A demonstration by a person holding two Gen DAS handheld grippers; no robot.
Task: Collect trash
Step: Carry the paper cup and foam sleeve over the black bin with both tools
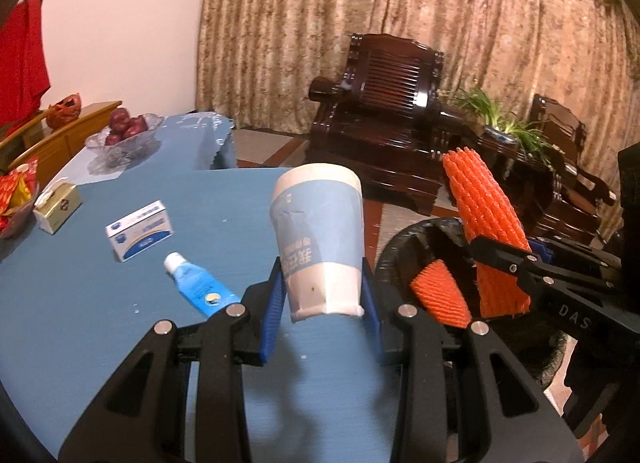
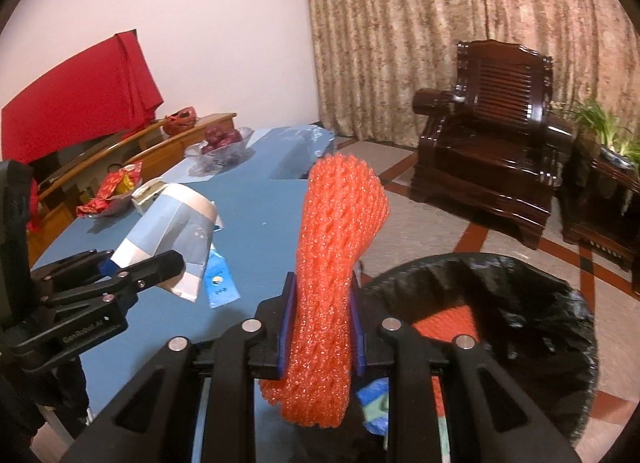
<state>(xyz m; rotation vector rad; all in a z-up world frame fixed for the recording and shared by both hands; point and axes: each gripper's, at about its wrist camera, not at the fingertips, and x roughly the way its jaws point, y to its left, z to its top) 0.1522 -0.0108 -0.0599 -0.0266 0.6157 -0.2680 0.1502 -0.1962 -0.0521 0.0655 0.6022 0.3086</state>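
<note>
Left gripper [image 1: 322, 295] is clamping a paper cup [image 1: 320, 239] above the blue table [image 1: 80, 303] | right gripper [image 2: 320, 327] is pinching orange foam netting [image 2: 336, 263] beside the black-lined bin [image 2: 560, 303] (likely both bound for it).

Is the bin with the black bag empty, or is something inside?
Not empty: the black-lined bin already holds a piece of orange foam netting.

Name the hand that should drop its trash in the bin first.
Right. Its orange foam net already hangs beside the black-lined bin, while the left gripper's paper cup sits over the table.
</note>
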